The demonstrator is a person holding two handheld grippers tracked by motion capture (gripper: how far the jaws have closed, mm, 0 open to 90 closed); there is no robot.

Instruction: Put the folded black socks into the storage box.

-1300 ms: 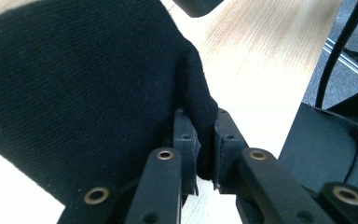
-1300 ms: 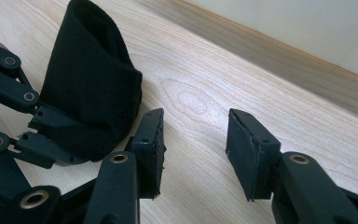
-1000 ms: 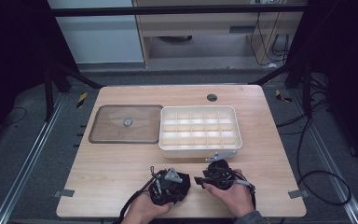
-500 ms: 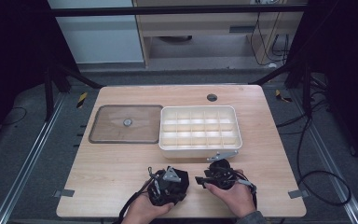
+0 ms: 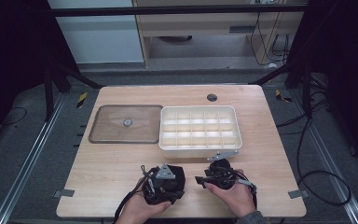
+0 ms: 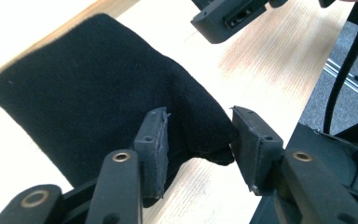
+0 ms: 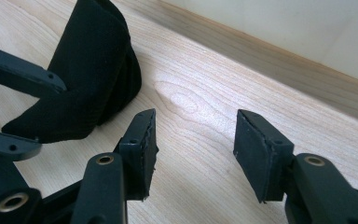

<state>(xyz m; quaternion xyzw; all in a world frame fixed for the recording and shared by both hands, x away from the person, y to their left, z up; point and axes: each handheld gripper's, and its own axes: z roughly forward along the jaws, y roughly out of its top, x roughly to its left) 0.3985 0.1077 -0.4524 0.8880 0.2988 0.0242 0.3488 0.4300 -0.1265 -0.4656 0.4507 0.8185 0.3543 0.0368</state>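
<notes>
Left hand-held gripper (image 6: 198,140) jaws just opening around black cloth (image 6: 98,93); white divided box (image 5: 199,128) beyond.

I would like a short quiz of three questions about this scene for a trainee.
1. True or false: the left tool is clamped tight on the black cloth.
2. What lies between the pads of the right tool? A) cloth B) bare table C) a lid
3. What stands on the table beside the white compartment tray?

Key: 1. False; its jaws have just been opening, a cloth corner between them. 2. B. 3. The flat lid.
</notes>
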